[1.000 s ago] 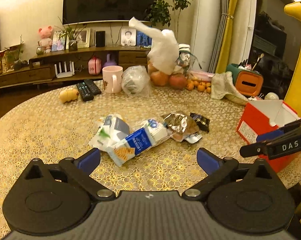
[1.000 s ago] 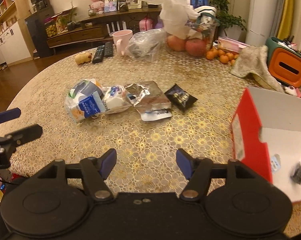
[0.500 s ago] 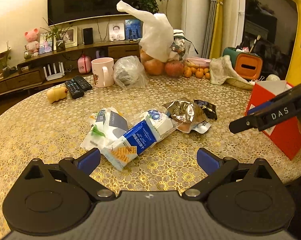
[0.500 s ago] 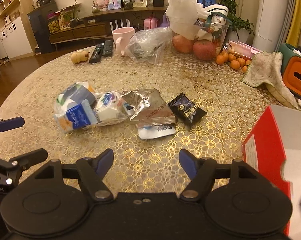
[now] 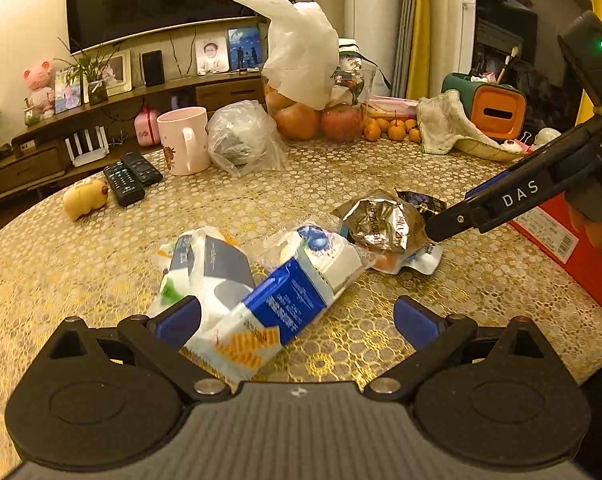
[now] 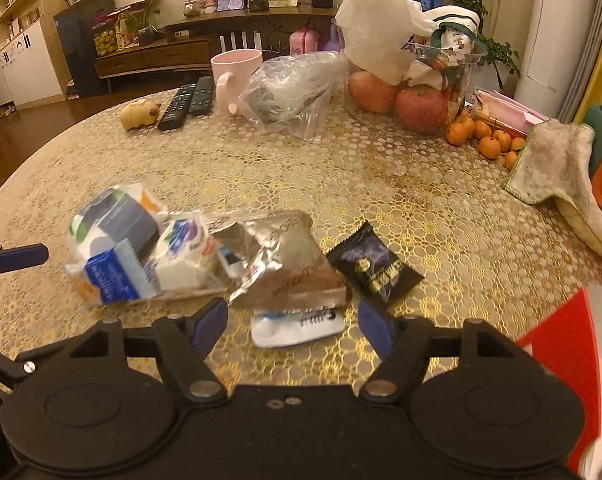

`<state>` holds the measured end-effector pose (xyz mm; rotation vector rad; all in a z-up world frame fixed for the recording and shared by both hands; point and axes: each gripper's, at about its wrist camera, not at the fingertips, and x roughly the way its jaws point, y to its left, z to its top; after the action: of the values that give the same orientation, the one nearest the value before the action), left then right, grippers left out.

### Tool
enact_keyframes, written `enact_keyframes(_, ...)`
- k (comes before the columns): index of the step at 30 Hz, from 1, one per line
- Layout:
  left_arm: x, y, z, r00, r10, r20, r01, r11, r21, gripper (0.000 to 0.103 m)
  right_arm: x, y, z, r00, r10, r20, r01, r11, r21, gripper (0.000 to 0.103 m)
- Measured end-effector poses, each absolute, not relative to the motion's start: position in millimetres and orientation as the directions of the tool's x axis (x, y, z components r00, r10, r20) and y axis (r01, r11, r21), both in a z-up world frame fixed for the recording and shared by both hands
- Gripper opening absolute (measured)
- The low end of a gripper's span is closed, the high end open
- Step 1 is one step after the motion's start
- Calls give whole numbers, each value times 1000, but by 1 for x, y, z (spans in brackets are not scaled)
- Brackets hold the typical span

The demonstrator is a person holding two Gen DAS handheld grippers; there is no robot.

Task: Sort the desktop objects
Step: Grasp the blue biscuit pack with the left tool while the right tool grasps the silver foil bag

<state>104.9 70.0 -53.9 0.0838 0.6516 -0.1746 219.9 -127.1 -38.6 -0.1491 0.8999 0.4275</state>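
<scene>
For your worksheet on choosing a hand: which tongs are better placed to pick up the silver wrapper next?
Probably the right tongs: open, with the silver wrapper straight ahead. The left tongs face the blue biscuit pack.

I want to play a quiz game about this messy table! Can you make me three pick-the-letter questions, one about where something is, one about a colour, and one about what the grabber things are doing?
1. Where do the two remote controls lie?
A. Beside the pink mug
B. Inside the red box
C. On top of the snack packets

2. What colour is the small snack packet next to the silver foil bag?
A. Bright green
B. Black
C. Pink

3. How do the jaws of the right gripper stand?
A. Shut on the mug
B. Shut on an orange
C. Open, holding nothing

Answers:
1. A, the remotes lie just left of the pink mug at the far side of the table.
2. B, its wrapper is black with gold print.
3. C, the blue pads stand apart with only table and packets beyond them.
</scene>
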Motion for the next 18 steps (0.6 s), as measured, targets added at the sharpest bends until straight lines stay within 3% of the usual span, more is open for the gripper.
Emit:
enact_keyframes(12, 128, 64, -72, 770, -145, -622, 246, 966, 80, 101, 256, -118, -56, 535, 312, -785, -436, 898, 60, 72)
enact_keyframes(18, 132, 59, -80, 762, -144, -631, 272, 956, 110, 90, 272, -114, -59, 526, 331, -783, -446, 892, 77, 72)
